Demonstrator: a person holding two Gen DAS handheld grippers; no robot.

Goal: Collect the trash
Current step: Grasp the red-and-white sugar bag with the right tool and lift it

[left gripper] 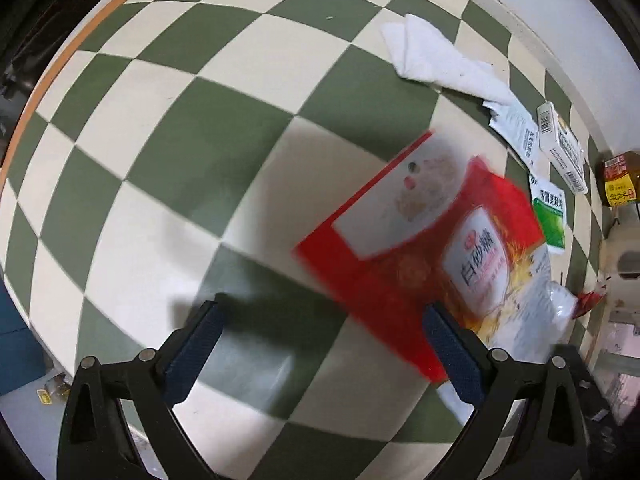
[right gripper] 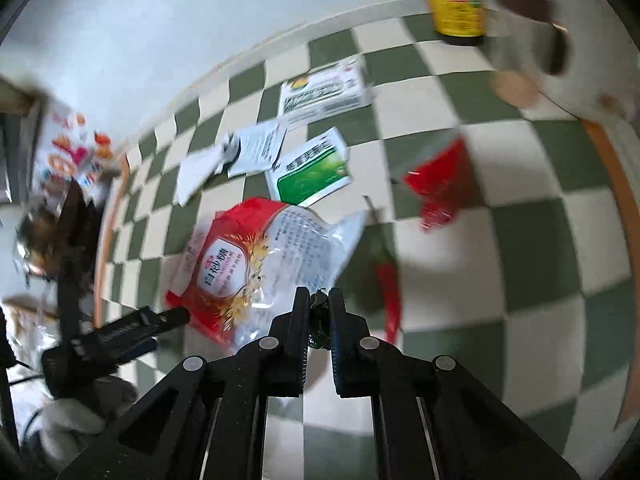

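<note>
My left gripper point(left gripper: 322, 322) is open and empty above the checkered table. Just right of it lie a red carton point(left gripper: 384, 240) and, on top of it, a red-and-clear sugar bag point(left gripper: 504, 280). My right gripper point(right gripper: 319, 300) is shut on the dark green stem of a red chili pepper point(right gripper: 390, 292), which hangs just right of the jaws. The sugar bag point(right gripper: 260, 260) lies ahead to the left. A green-and-white sachet point(right gripper: 312, 172), a white leaflet point(right gripper: 256, 152), a white medicine box point(right gripper: 324, 92) and a red wrapper point(right gripper: 440, 184) lie further out.
A folded white towel point(left gripper: 436, 60) lies at the far right. A brown bottle with a yellow label point(right gripper: 456, 4) stands at the table's far edge near a dark-handled utensil point(right gripper: 532, 12). The other gripper point(right gripper: 116, 336) shows at the left, past the orange table edge point(right gripper: 624, 200).
</note>
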